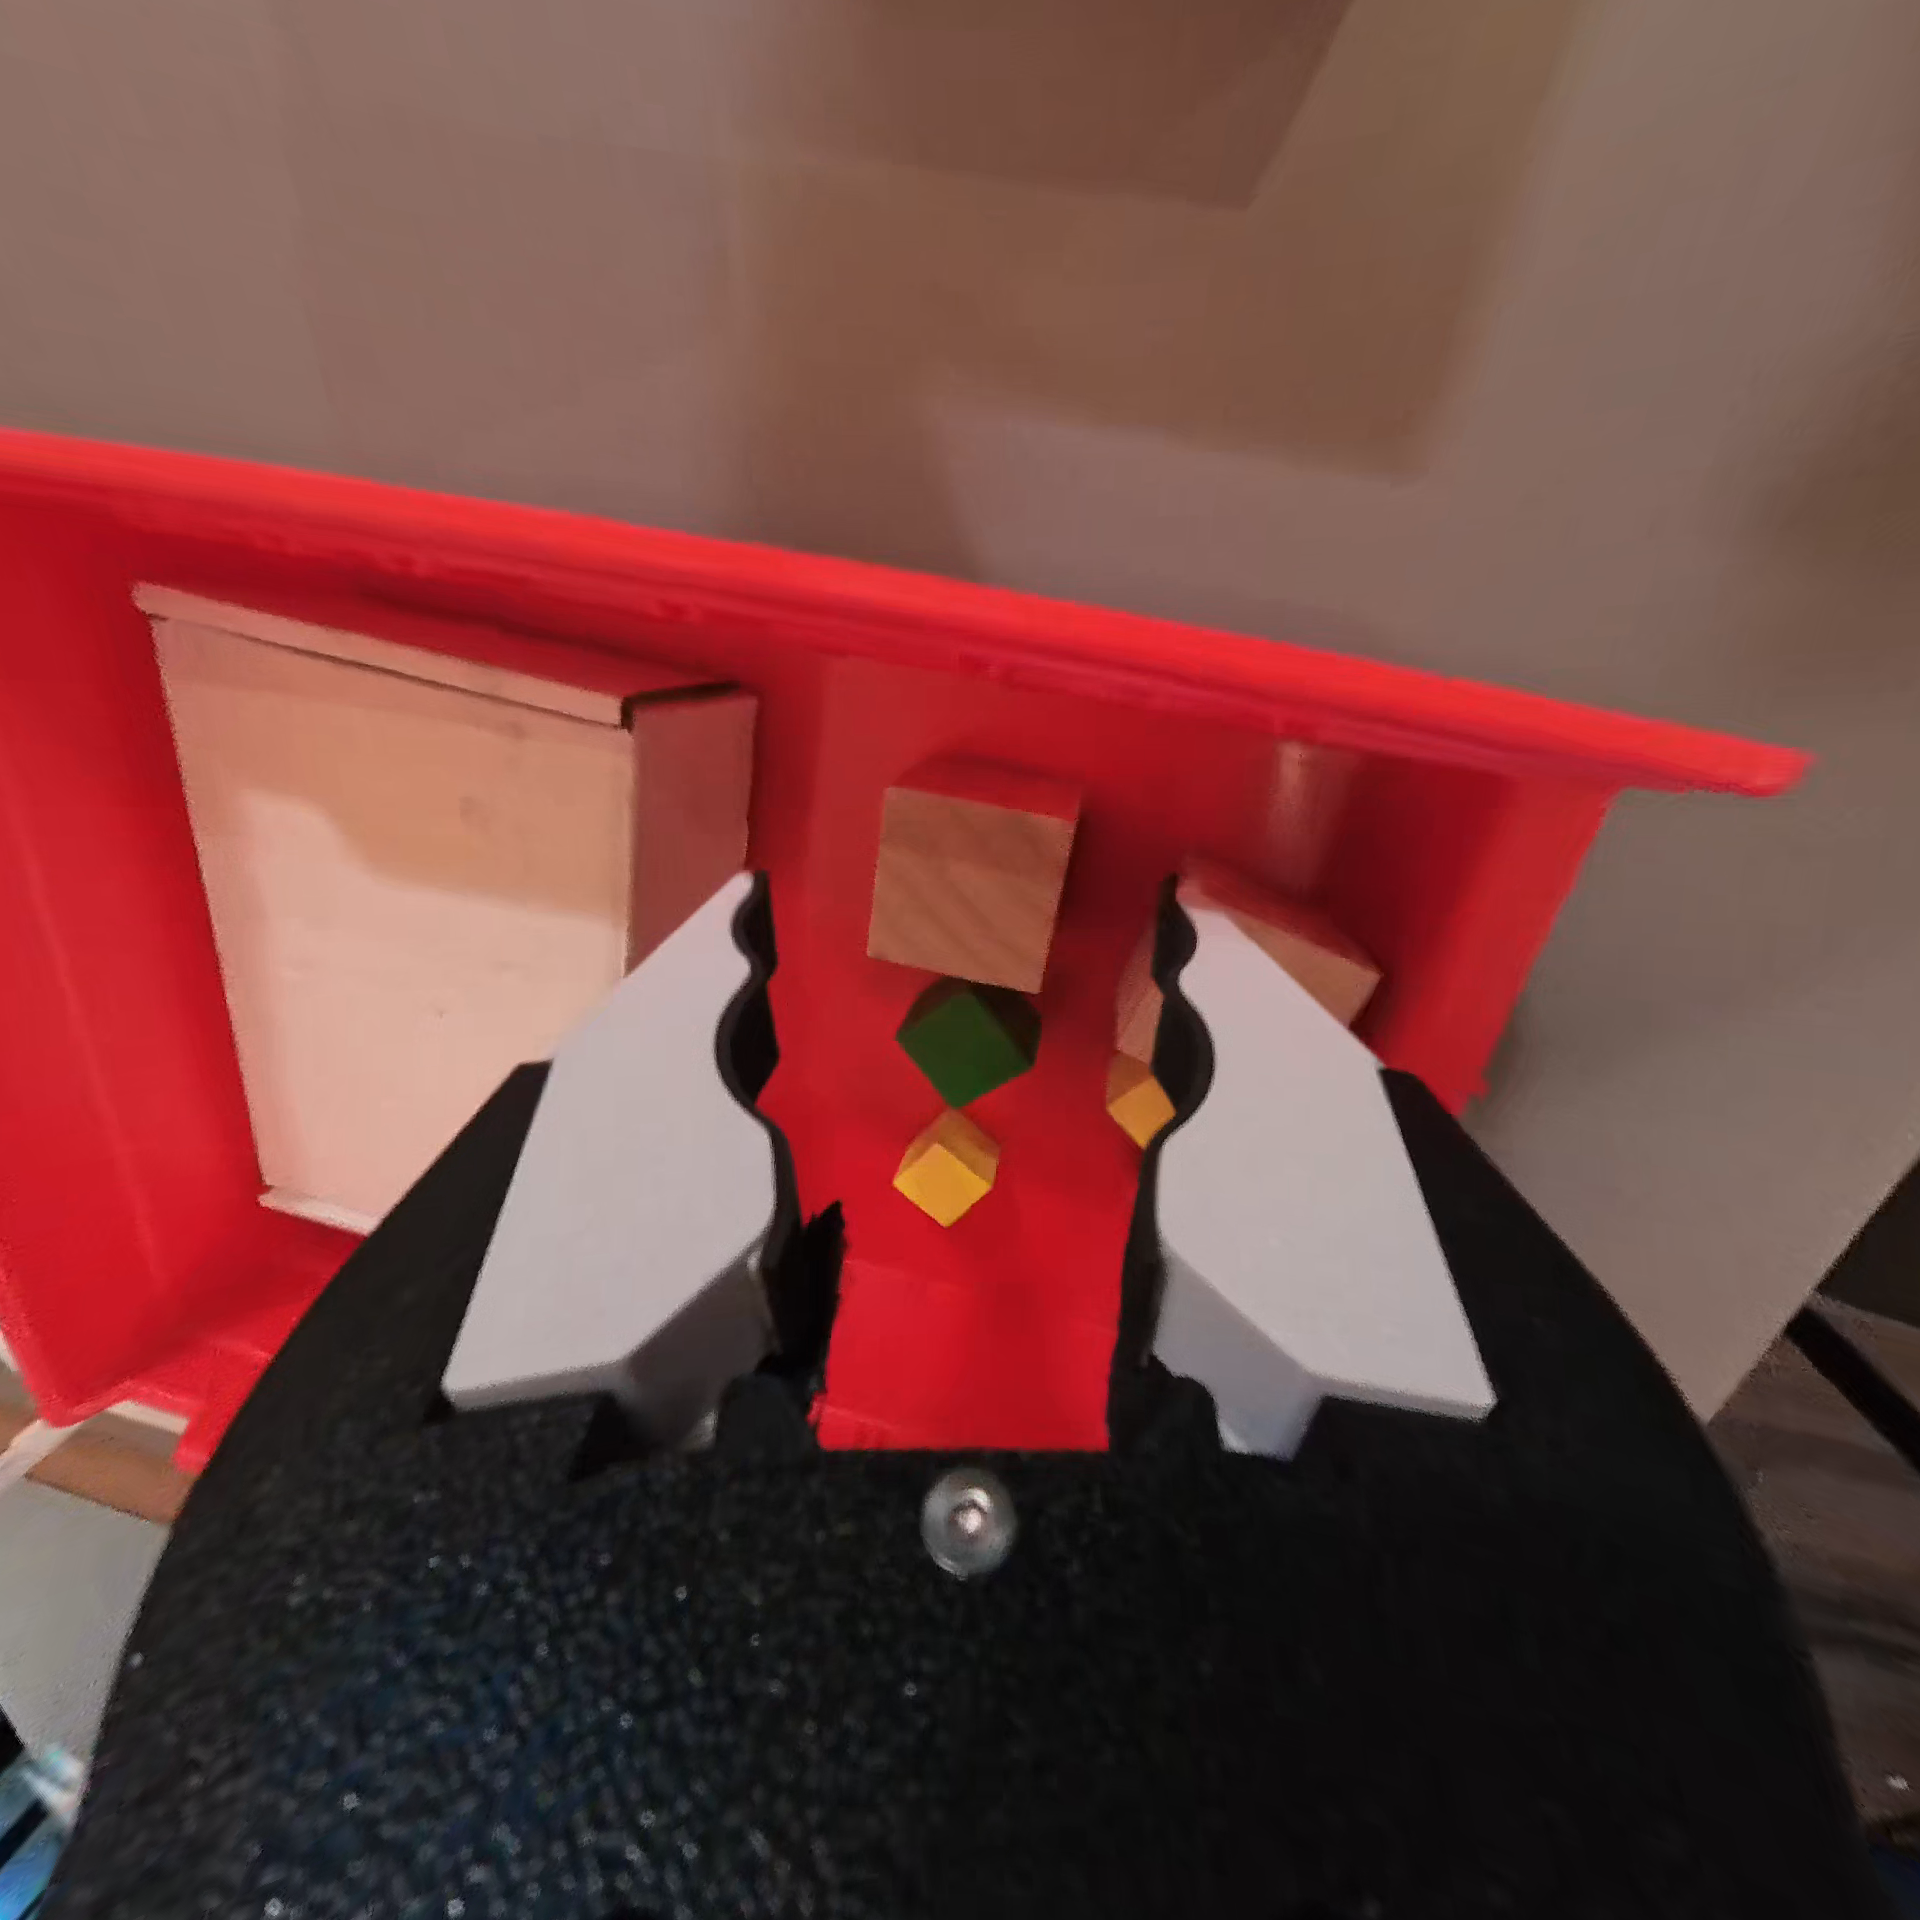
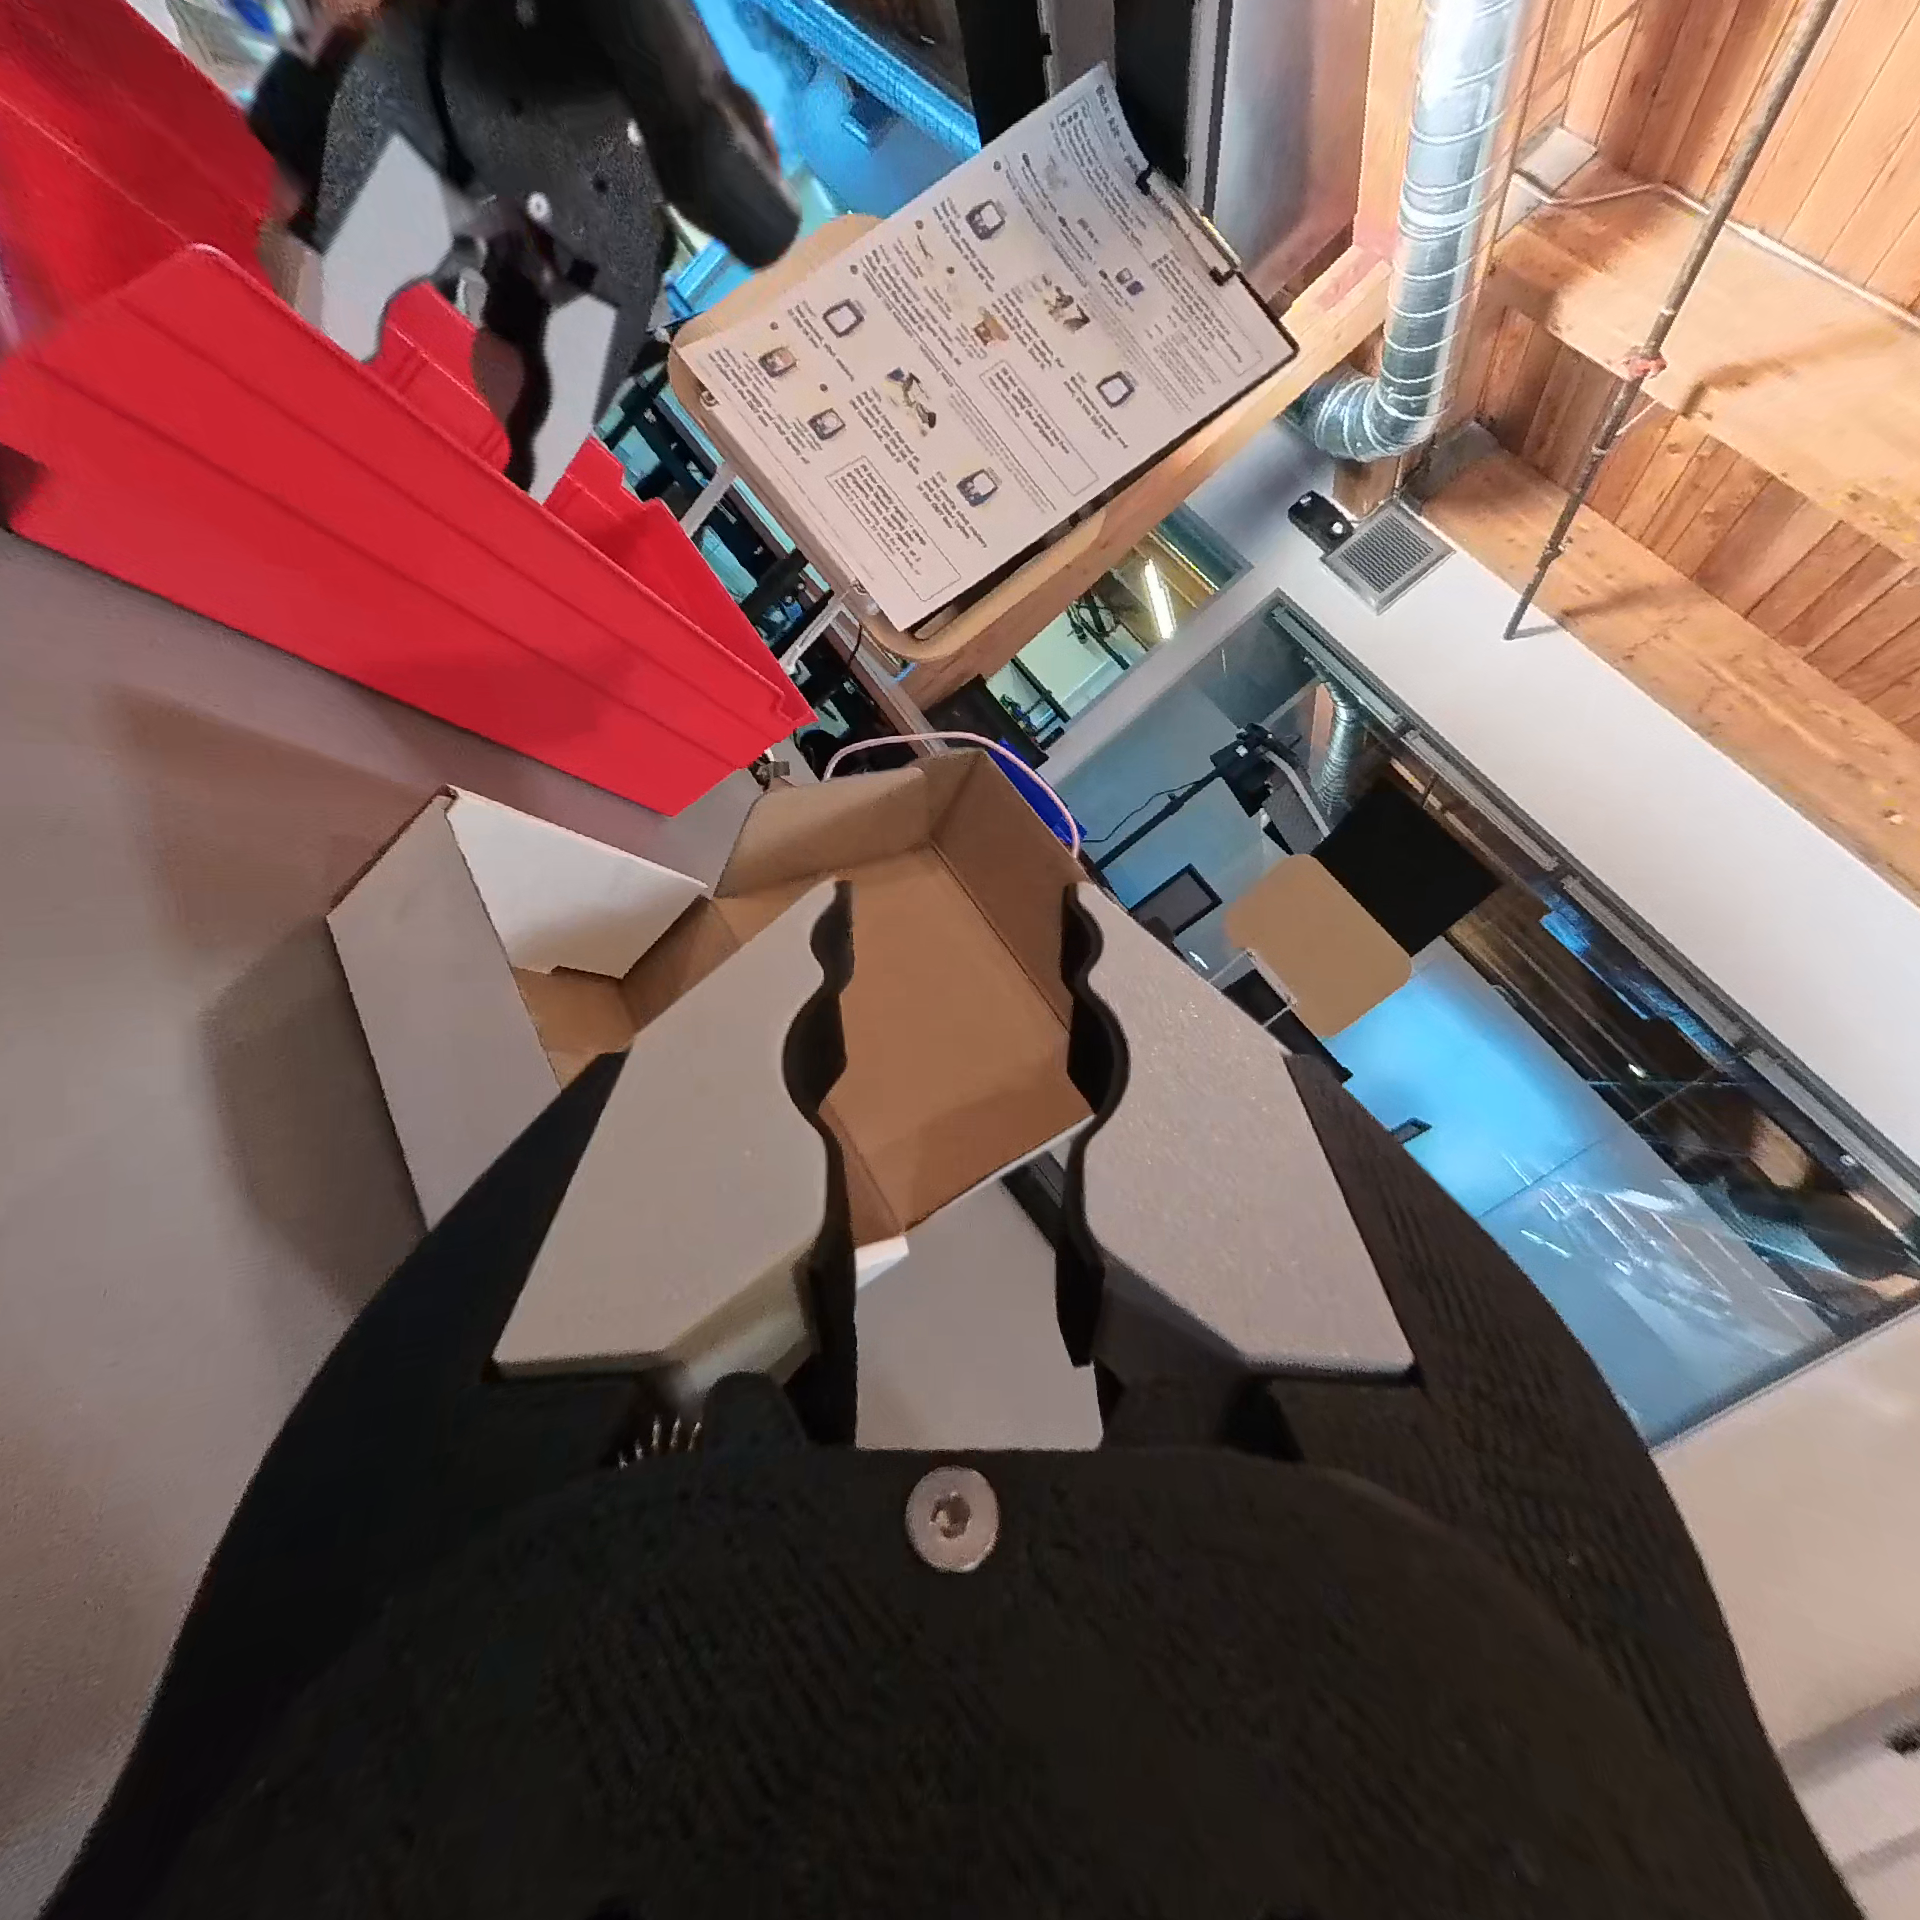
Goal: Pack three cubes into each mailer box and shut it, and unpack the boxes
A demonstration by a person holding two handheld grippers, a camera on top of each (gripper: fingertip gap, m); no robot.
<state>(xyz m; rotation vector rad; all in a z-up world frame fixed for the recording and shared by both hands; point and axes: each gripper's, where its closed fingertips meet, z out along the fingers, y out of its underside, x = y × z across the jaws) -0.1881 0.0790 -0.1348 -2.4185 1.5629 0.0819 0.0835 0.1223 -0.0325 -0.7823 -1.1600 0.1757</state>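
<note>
You have two plain wooden cubes (image 1: pixel 971 888) (image 1: pixel 1288 951), two small yellow cubes (image 1: pixel 945 1166) (image 1: pixel 1135 1099), one small green cube (image 1: pixel 966 1044), one closed cardboard mailer box (image 1: pixel 416 914), one open cardboard mailer box (image 2: pixel 935 997) and one red plastic bin (image 1: pixel 935 623).

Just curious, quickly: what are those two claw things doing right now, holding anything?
Left gripper: open, holding nothing, above the cubes in the red bin.
Right gripper: open, holding nothing, over the open mailer box.

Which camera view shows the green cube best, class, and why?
The left wrist view: the green cube lies in plain sight on the red bin's floor, between open jaws. The right wrist view shows only the bin's outside, so the cube is hidden.
</note>
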